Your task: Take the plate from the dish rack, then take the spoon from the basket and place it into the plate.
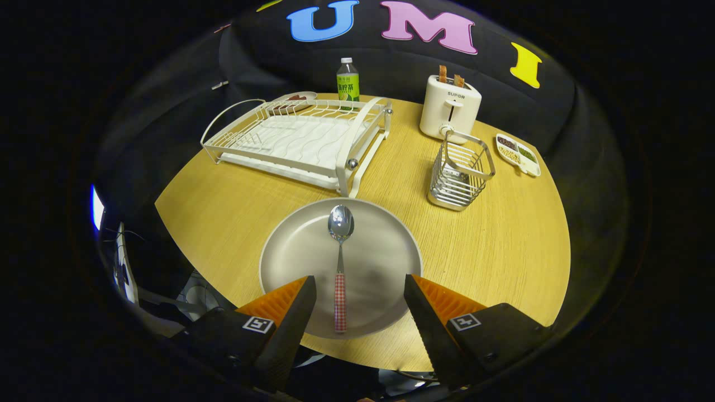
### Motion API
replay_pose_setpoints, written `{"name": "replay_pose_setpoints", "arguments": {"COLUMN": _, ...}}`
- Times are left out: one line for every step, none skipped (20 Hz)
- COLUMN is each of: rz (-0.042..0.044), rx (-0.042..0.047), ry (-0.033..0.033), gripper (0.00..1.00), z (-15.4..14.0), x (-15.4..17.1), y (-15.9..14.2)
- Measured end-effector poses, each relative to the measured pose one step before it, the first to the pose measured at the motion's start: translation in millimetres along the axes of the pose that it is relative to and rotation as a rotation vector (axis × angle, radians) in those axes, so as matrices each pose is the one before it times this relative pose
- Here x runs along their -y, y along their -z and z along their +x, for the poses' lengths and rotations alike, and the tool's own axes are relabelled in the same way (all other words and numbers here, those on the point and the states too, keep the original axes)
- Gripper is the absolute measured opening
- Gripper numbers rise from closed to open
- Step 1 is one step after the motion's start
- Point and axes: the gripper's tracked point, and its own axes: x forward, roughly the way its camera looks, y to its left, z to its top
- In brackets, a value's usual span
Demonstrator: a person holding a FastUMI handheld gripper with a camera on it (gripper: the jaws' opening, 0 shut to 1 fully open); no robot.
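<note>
Spoon (340, 262) flat in plate (290, 245), handle end between wide-open, empty jaws of gripper (360, 290), plate's near rim hidden

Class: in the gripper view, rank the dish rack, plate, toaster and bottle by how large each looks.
1. White wire dish rack
2. Round grey plate, close behind, though nearness enlarges it
3. White toaster
4. Green-labelled bottle

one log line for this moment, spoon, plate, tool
tool open, holding nothing | metal spoon with red checked handle lying in round grey plate, between the fingers | plate on wooden table, off white wire dish rack
</note>
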Motion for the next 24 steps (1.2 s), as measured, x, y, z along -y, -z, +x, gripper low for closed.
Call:
{"name": "replay_pose_setpoints", "arguments": {"rz": 0.00012, "rx": 0.02509, "ry": 0.00585, "gripper": 0.98, "z": -4.69, "x": 2.75, "y": -12.64}}
{"name": "replay_pose_setpoints", "arguments": {"rz": 0.00314, "rx": 0.03117, "ry": 0.00626, "gripper": 0.98, "z": -5.57, "x": 2.75, "y": -14.49}}
{"name": "replay_pose_setpoints", "arguments": {"rz": 0.00436, "rx": 0.03813, "ry": 0.01048, "gripper": 0.98, "z": -6.03, "x": 3.89, "y": -17.74}}
{"name": "replay_pose_setpoints", "arguments": {"rz": 0.00493, "rx": 0.03863, "ry": 0.01068, "gripper": 0.98, "z": -5.21, "x": 3.62, "y": -17.66}}
{"name": "replay_pose_setpoints", "arguments": {"rz": -0.00149, "rx": 0.03769, "ry": 0.01169, "gripper": 0.98, "z": -5.47, "x": 4.80, "y": -19.07}}
{"name": "replay_pose_setpoints", "arguments": {"rz": -0.00551, "rx": 0.03993, "ry": 0.01538, "gripper": 0.98, "z": -6.59, "x": 5.65, "y": -19.35}}
{"name": "replay_pose_setpoints", "arguments": {"rz": -0.00144, "rx": 0.04331, "ry": 0.01544, "gripper": 0.98, "z": -6.54, "x": 6.47, "y": -21.88}}
{"name": "replay_pose_setpoints", "arguments": {"rz": 0.00717, "rx": 0.04317, "ry": 0.01089, "gripper": 0.97, "z": -7.25, "x": 5.28, "y": -21.29}}
{"name": "replay_pose_setpoints", "arguments": {"rz": 0.00918, "rx": 0.04155, "ry": 0.00927, "gripper": 0.98, "z": -6.76, "x": 3.92, "y": -21.82}}
{"name": "replay_pose_setpoints", "arguments": {"rz": 0.00444, "rx": 0.04469, "ry": 0.01177, "gripper": 0.97, "z": -5.98, "x": 5.52, "y": -21.29}}
{"name": "replay_pose_setpoints", "arguments": {"rz": -0.00427, "rx": 0.04339, "ry": 0.01563, "gripper": 0.97, "z": -6.62, "x": 6.16, "y": -22.67}}
{"name": "replay_pose_setpoints", "arguments": {"rz": -0.01020, "rx": 0.04318, "ry": 0.01729, "gripper": 0.97, "z": -7.20, "x": 6.74, "y": -21.63}}
{"name": "replay_pose_setpoints", "arguments": {"rz": -0.01323, "rx": 0.04169, "ry": 0.01738, "gripper": 0.97, "z": -6.13, "x": 6.18, "y": -22.04}}
{"name": "replay_pose_setpoints", "arguments": {"rz": -0.01214, "rx": 0.04169, "ry": 0.01728, "gripper": 0.97, "z": -6.36, "x": 5.85, "y": -20.14}}
{"name": "replay_pose_setpoints", "arguments": {"rz": -0.01263, "rx": 0.04366, "ry": 0.01697, "gripper": 0.97, "z": -5.98, "x": 5.58, "y": -21.39}}
{"name": "replay_pose_setpoints", "arguments": {"rz": -0.01140, "rx": 0.04354, "ry": 0.01533, "gripper": 0.97, "z": -5.90, "x": 4.04, "y": -20.53}}
{"name": "replay_pose_setpoints", "arguments": {"rz": -0.00869, "rx": 0.04142, "ry": 0.01378, "gripper": 0.97, "z": -3.91, "x": 4.63, "y": -19.87}}
{"name": "replay_pose_setpoints", "arguments": {"rz": -0.00416, "rx": 0.03809, "ry": 0.01058, "gripper": 0.98, "z": -5.09, "x": 2.93, "y": -17.18}}
{"name": "replay_pose_setpoints", "arguments": {"rz": 0.00133, "rx": 0.03405, "ry": 0.01061, "gripper": 0.98, "z": -4.20, "x": 2.76, "y": -16.78}}
{"name": "replay_pose_setpoints", "arguments": {"rz": 0.00327, "rx": 0.03299, "ry": 0.00973, "gripper": 0.98, "z": -4.11, "x": 1.00, "y": -15.35}}
{"name": "replay_pose_setpoints", "arguments": {"rz": 0.00153, "rx": 0.03470, "ry": 0.01242, "gripper": 0.98, "z": -2.56, "x": 1.57, "y": -16.21}}
{"name": "replay_pose_setpoints", "arguments": {"rz": 0.00006, "rx": 0.03362, "ry": 0.01721, "gripper": 0.98, "z": -4.62, "x": 3.55, "y": -15.05}}
{"name": "replay_pose_setpoints", "arguments": {"rz": 0.00354, "rx": 0.03771, "ry": 0.01632, "gripper": 0.98, "z": -2.64, "x": 2.38, "y": -15.33}}
{"name": "replay_pose_setpoints", "arguments": {"rz": 0.00577, "rx": 0.03903, "ry": 0.01404, "gripper": 0.98, "z": -3.87, "x": 0.56, "y": -13.31}}
